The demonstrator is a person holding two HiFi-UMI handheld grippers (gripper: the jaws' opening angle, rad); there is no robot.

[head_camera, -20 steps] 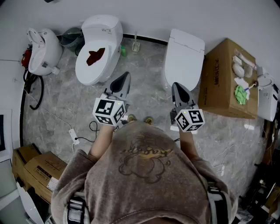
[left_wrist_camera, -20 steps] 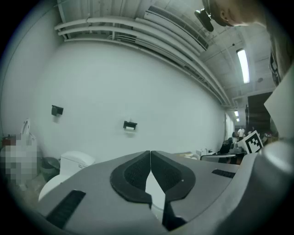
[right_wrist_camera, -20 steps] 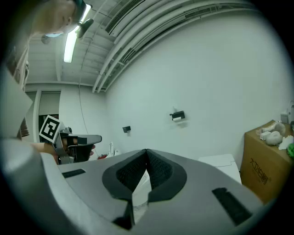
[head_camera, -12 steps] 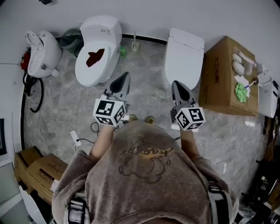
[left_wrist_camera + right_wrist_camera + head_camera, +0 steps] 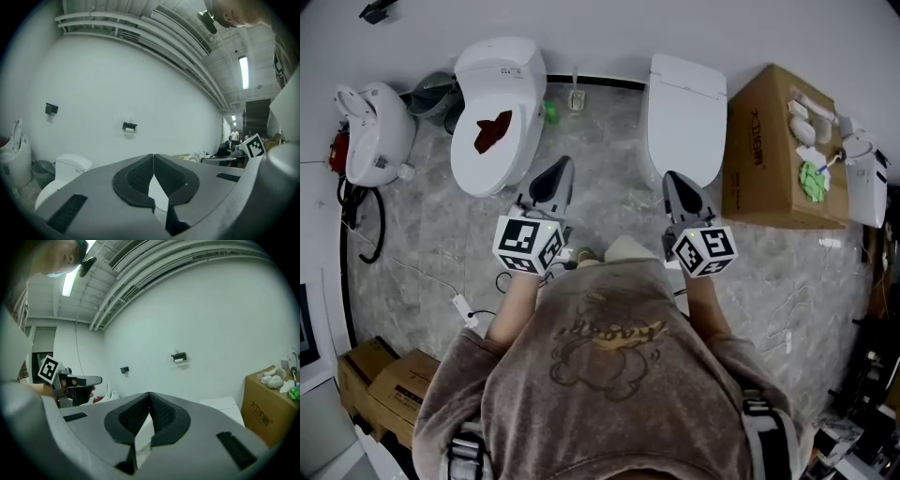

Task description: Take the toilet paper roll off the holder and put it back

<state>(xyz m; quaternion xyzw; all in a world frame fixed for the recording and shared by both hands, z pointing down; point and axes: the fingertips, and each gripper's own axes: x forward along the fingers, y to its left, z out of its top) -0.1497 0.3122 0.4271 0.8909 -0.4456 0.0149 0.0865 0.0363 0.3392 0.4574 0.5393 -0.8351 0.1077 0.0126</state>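
Observation:
A small black holder (image 5: 130,126) hangs on the white wall far ahead, with a white roll (image 5: 129,131) under it. The right gripper view shows the same holder (image 5: 178,356) and roll (image 5: 178,360). A second black holder (image 5: 51,108) is fixed further left and looks empty. My left gripper (image 5: 153,157) is shut with nothing in it, well short of the wall. My right gripper (image 5: 149,394) is shut and empty too. In the head view both grippers (image 5: 562,165) (image 5: 667,178) point forward over the floor, side by side.
An open toilet (image 5: 492,131) with a dark red thing in its bowl stands ahead on the left. A closed toilet (image 5: 686,112) is ahead on the right. A cardboard box (image 5: 769,150) with small items stands further right. Another white fixture (image 5: 370,131), a bin (image 5: 431,94) and cables lie left.
The toilets and the box have slid left and slightly up in the head view as the person shifted. Both grippers stay shut and level in front of the body.

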